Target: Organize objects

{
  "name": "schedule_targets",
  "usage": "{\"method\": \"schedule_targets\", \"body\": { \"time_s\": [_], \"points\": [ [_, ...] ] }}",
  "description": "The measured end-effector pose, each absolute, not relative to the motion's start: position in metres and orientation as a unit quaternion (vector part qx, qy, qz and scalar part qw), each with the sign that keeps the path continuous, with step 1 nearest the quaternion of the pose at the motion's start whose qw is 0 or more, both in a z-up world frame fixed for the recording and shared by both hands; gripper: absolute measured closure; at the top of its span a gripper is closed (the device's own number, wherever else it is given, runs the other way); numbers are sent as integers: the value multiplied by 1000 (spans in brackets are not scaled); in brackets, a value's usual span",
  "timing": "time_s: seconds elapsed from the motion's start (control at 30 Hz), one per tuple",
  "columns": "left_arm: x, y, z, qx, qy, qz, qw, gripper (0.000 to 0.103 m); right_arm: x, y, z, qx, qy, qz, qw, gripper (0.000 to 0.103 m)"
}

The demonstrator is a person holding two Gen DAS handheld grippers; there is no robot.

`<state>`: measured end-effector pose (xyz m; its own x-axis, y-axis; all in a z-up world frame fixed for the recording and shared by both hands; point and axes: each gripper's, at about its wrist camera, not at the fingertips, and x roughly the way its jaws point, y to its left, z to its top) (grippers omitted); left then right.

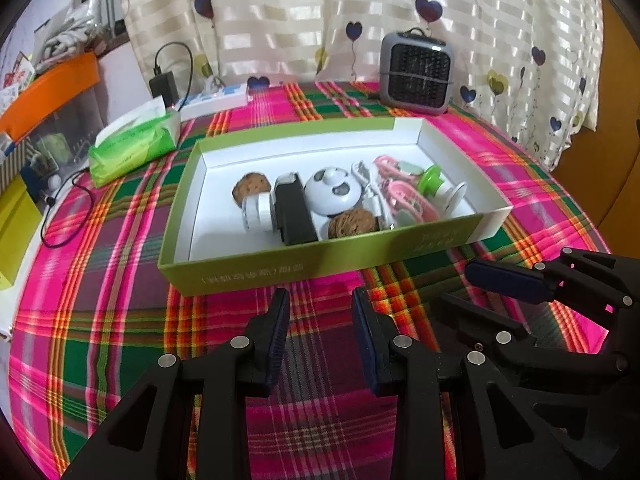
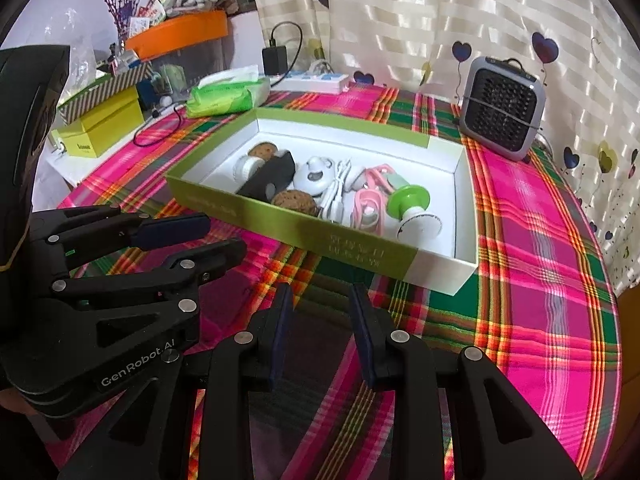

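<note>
A green box [image 1: 280,266] with a white inside sits on the plaid cloth; it also shows in the right wrist view [image 2: 360,248]. In it lie two walnuts [image 1: 352,222], a black block [image 1: 294,212], a white roll [image 1: 256,212], a white round toy [image 1: 332,192], a white cable [image 1: 370,184], pink items [image 1: 404,192] and a green-and-white suction piece [image 1: 436,184]. My left gripper [image 1: 320,312] is open and empty, just in front of the box. My right gripper [image 2: 320,304] is open and empty, near the box's front corner. Each gripper shows in the other's view [image 1: 480,284] [image 2: 220,236].
A grey mini fan [image 1: 416,72] stands behind the box. A green tissue pack [image 1: 132,144], a black charger [image 1: 164,84] with cable and a white power strip [image 1: 216,100] lie at the back left. Yellow boxes [image 2: 100,128] and an orange bin [image 2: 180,32] stand off the left edge.
</note>
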<state>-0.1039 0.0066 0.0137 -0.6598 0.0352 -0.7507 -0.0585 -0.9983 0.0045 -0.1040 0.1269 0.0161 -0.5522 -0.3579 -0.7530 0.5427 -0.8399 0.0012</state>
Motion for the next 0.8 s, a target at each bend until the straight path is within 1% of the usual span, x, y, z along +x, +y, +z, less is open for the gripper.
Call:
{"method": "schedule_targets", "body": {
  "time_s": [0.03,0.17,0.8],
  "points": [
    [-106,6,12,-415,14,909,24,73,-106,127,14,401,117,-872,256,69],
    [-109,4,9,-423,12,906,18,73,-114,127,11,412,115,-868,250,66],
    [-120,-1,9,-424,10,906,-4,73,-128,120,10,416,116,-870,237,65]
  ]
}}
